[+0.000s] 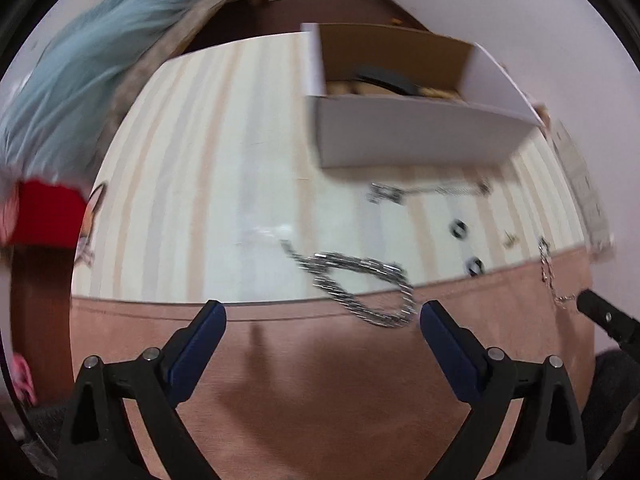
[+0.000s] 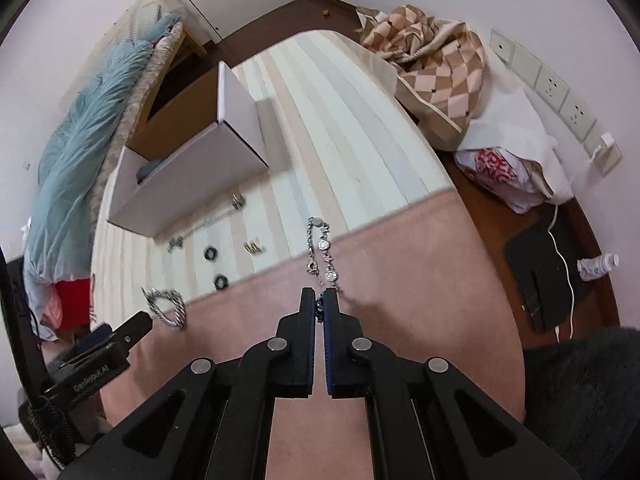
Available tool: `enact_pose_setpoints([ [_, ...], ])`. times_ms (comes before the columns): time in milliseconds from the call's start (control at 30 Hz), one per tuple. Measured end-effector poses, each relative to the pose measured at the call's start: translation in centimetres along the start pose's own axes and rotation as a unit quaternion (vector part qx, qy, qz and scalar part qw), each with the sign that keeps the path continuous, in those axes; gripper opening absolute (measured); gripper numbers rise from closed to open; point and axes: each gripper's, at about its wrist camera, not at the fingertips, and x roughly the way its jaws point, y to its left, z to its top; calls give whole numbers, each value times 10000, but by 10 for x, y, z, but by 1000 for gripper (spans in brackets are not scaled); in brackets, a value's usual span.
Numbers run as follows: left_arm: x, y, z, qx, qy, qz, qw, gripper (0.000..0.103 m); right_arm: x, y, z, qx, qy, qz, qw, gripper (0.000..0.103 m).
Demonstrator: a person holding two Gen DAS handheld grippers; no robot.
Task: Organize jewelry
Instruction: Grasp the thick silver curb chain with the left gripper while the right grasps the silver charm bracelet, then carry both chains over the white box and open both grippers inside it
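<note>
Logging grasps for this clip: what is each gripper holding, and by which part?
The right gripper pinches the charm bracelet by its near end. The left gripper is open, holding nothing; the chunky chain lies beyond its fingertips.

My left wrist view looks steeply down, close over the table (image 1: pixel 200 160). Right wrist view sits similarly angled; both share the white box (image 1: pixel 400 136) and heavy chain (image 1: pixel 360 288).

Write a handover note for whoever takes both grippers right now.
Left hand-held gripper: open, empty, by the thick chain on the bed's edge.
Right hand-held gripper: shut on the charm bracelet.
Still on the bed: long chain, two black rings, small gold earrings.
The box holds some items already.
Left: box the bracelet, then the rest.
</note>
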Motion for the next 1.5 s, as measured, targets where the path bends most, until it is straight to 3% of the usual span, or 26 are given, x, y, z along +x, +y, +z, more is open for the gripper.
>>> enact_pose_setpoints([
  [233, 23, -35, 4, 312, 188, 64, 9993, 98, 11, -17, 0, 190, 61, -172, 9997, 4],
  [267, 25, -38, 4, 325, 180, 63, 9993, 93, 12, -18, -1, 211, 71, -186, 9996, 4],
  [300, 26, -40, 4, 355, 173, 41, 9992, 77, 13, -19, -1, 225, 81, -196, 9995, 4],
  [333, 25, -42, 4, 353, 106, -78, 9993, 72, 14, -20, -2, 250, 92, -204, 9994, 4],
  [367, 23, -44, 5, 344, 67, -134, 9993, 58, 15, -21, -1, 265, 105, -201, 9994, 4],
  [400, 23, -44, 6, 358, 40, -205, 9991, 35, 17, -21, -1, 281, 121, -198, 9993, 4],
  [467, 21, -48, 9, 436, 30, -237, 9988, 9, 19, -21, -1, 304, 135, -183, 9993, 4],
  [567, 20, -49, 14, 430, 53, -412, 9982, 8, 19, -18, 1, 318, 129, -140, 9993, 4],
  [633, 14, -46, 17, 354, -21, -584, 9977, 2, 16, -14, 3, 319, 95, -71, 9994, 4],
  [967, -43, 1, 41, -291, -340, -1471, 9881, 1, -21, 16, 24, 186, -159, 566, 9981, 4],
  [1267, -95, 35, 68, -567, -725, -1918, 9771, 1, -66, 56, 54, -87, -463, 1250, 9910, 4],
  [1500, -128, 43, 108, -521, -1061, -2090, 9707, 1, -95, 101, 97, -645, -784, 1474, 9839, 4],
])
